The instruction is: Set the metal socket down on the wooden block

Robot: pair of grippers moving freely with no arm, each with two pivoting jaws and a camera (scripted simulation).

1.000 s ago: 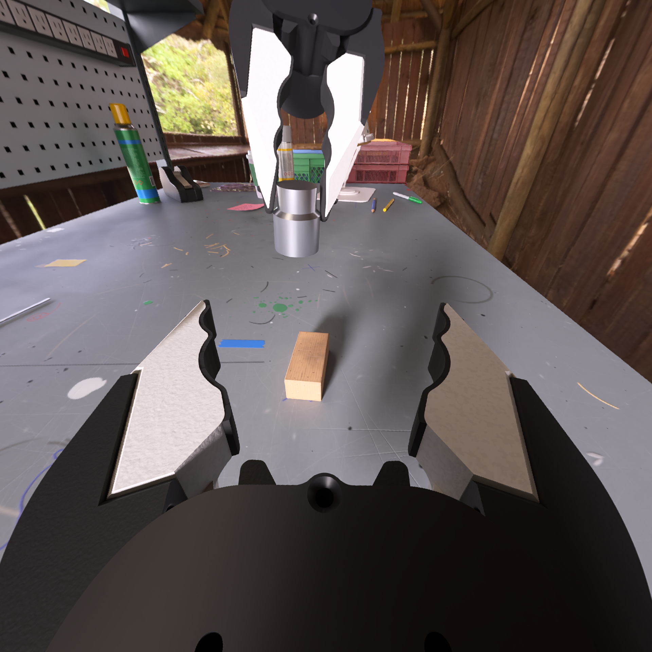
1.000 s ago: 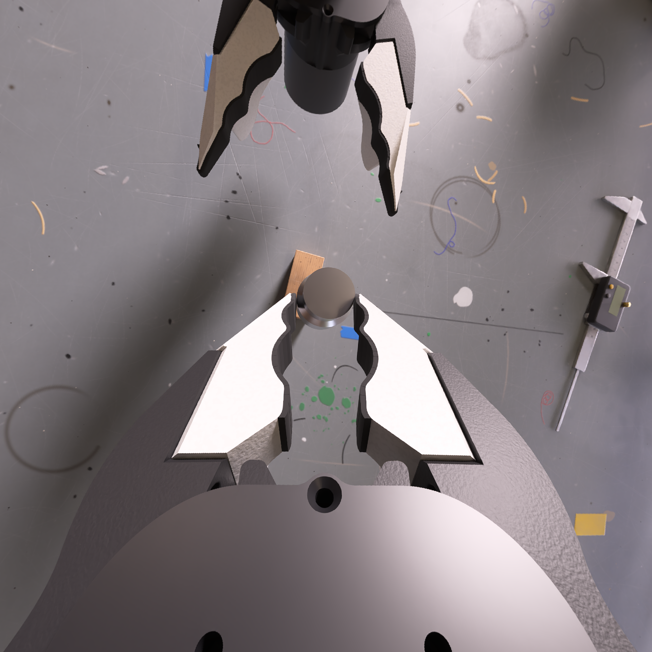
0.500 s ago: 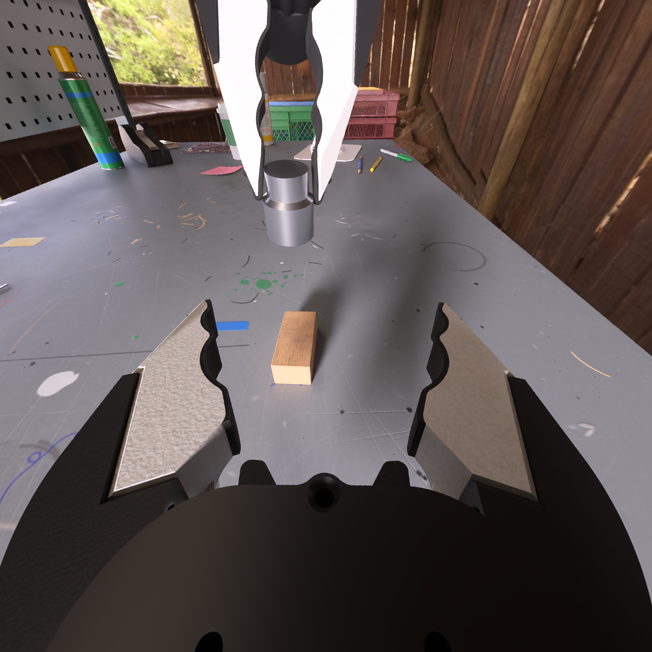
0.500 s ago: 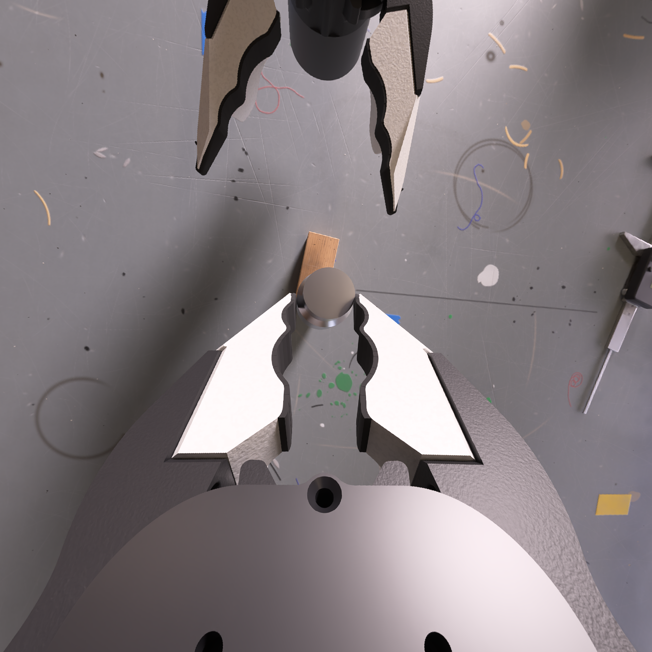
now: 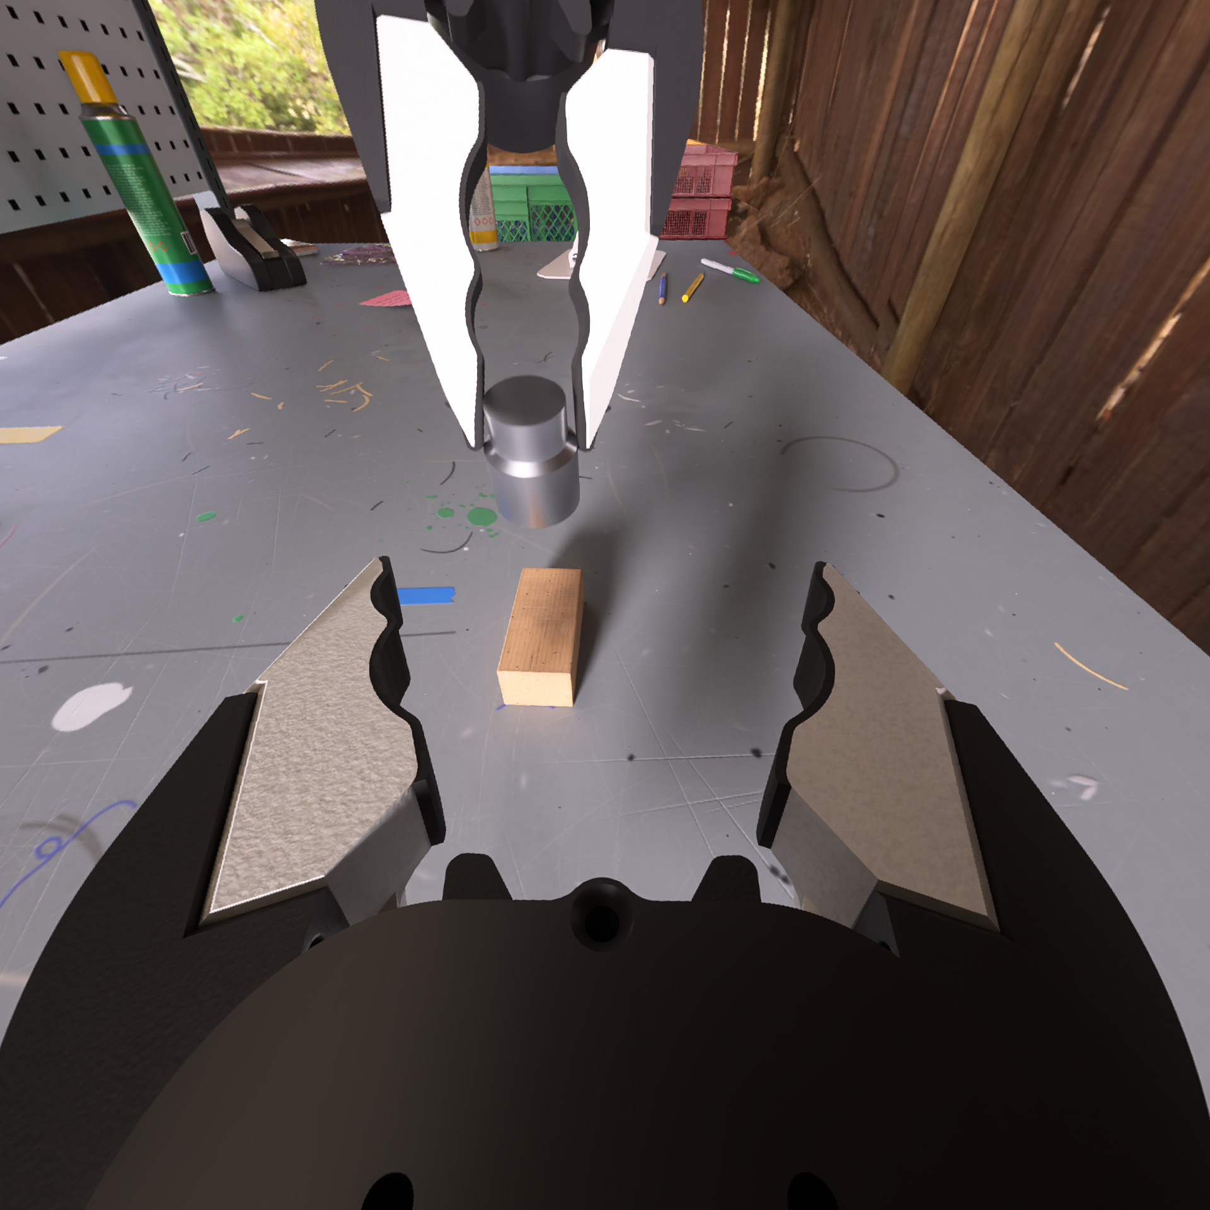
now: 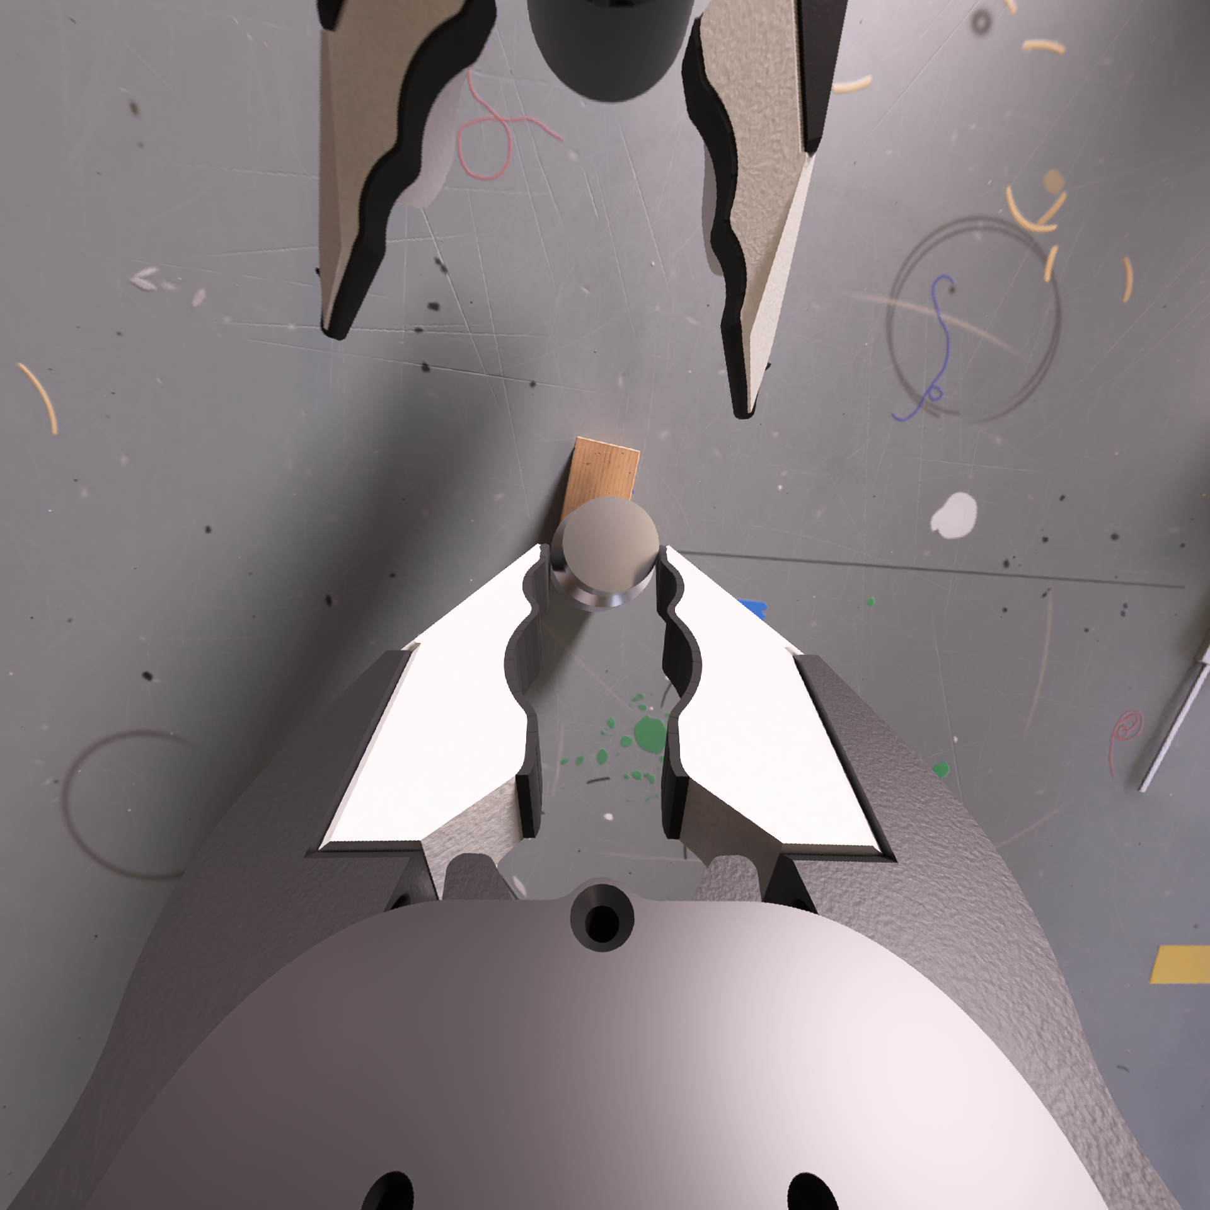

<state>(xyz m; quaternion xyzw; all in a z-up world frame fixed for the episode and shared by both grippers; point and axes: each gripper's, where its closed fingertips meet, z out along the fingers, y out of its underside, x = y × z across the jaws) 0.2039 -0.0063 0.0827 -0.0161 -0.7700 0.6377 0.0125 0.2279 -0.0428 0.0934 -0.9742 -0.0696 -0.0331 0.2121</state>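
Note:
A small wooden block [image 5: 542, 634] lies flat on the grey table [image 5: 196, 497]. My right gripper [image 5: 530, 440], pointing straight down, is shut on the narrow top of a metal socket [image 5: 531, 458] and holds it in the air just beyond the block's far end. In the right wrist view the gripper [image 6: 604, 556] grips the socket [image 6: 604, 553], which hides the near end of the block [image 6: 602, 481]. My left gripper [image 5: 599, 569] is open and empty, low over the table on the near side of the block; it also shows in the right wrist view [image 6: 537, 366].
At the table's far edge stand a green spray can [image 5: 141, 190], a tape dispenser [image 5: 252, 245], pens [image 5: 730, 270] and green and pink crates [image 5: 697, 193]. A wooden wall [image 5: 1015, 262] runs along the right. A caliper's end [image 6: 1178, 720] lies right in the right wrist view.
My right gripper has come down and toward the block with the socket still in it. The block now shows larger and closer beneath the socket. My left gripper stays open.

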